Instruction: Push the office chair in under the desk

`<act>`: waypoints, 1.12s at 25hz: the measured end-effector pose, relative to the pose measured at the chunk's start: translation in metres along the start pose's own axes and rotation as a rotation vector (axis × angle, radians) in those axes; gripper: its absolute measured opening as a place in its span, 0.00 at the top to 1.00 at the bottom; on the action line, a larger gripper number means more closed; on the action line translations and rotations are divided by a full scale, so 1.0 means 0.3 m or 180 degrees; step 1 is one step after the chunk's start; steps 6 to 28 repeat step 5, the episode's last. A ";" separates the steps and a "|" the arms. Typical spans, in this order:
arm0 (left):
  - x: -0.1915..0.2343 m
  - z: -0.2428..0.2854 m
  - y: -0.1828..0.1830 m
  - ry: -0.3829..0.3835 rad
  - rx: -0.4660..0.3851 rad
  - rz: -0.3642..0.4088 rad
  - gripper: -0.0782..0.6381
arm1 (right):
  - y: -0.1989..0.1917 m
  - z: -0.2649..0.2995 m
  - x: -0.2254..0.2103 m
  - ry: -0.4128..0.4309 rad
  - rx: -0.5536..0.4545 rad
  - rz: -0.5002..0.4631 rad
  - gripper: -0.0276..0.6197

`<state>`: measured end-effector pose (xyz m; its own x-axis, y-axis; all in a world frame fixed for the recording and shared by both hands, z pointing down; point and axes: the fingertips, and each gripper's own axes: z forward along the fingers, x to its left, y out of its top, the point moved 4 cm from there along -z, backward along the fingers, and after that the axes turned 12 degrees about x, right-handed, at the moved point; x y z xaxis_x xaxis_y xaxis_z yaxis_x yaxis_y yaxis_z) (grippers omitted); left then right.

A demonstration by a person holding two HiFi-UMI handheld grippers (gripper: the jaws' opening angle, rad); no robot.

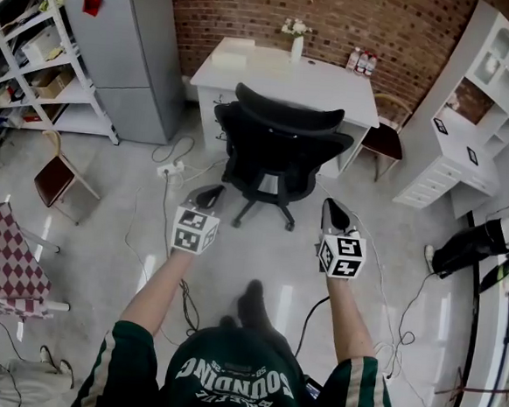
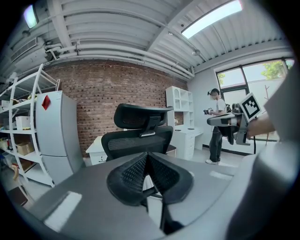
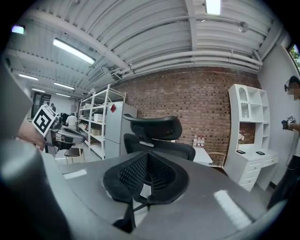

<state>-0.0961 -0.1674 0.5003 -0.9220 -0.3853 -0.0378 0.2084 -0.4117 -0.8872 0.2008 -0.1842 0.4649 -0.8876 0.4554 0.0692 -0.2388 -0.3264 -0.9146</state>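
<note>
Here, left gripper (image 2: 148,157): jaws pressed tight together with nothing between them, pointed toward the chair.
Right gripper (image 3: 147,158): jaws also closed on each other and empty, held beside the left pair with a gap between the two.
Office chair (image 1: 281,148): black, with a mesh back and a headrest. It stands on its wheeled base straight ahead of both pairs of jaws, well apart from them and untouched. Its back is turned toward the jaws.
Surface (image 1: 334,89): a white desk beyond the chair as seen from the jaws, set against the brick wall. The chair stands right at its front edge; how far the seat reaches under it cannot be told.
Vase (image 1: 297,45): white, holding flowers, at the far edge of the surface, ahead of the jaws.
Bottles (image 1: 362,62): a small group at the far right corner of the surface, ahead and to the right of the right jaws.
Fridge (image 1: 130,52): grey, ahead and to the left of the left jaws, just beside the surface.
Shelves (image 1: 25,48): a white rack, farther left than the fridge.
Wooden chair (image 1: 384,138): ahead and right of the right jaws, at the right end of the surface.
Cabinet (image 1: 471,127): white, well off to the right of the right jaws.
Floor (image 1: 132,197): pale and glossy below the jaws, with cables trailing across it.
Person (image 2: 216,125): standing off to the right of the right jaws, near the windows.
</note>
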 end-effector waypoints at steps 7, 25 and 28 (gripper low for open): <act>0.000 0.008 -0.004 -0.0007 0.0030 -0.0011 0.88 | 0.008 0.009 0.008 0.0026 0.0012 -0.0030 0.96; 0.000 0.008 -0.004 -0.0007 0.0030 -0.0011 0.88 | 0.008 0.009 0.008 0.0026 0.0012 -0.0030 0.96; 0.000 0.008 -0.004 -0.0007 0.0030 -0.0011 0.88 | 0.008 0.009 0.008 0.0026 0.0012 -0.0030 0.96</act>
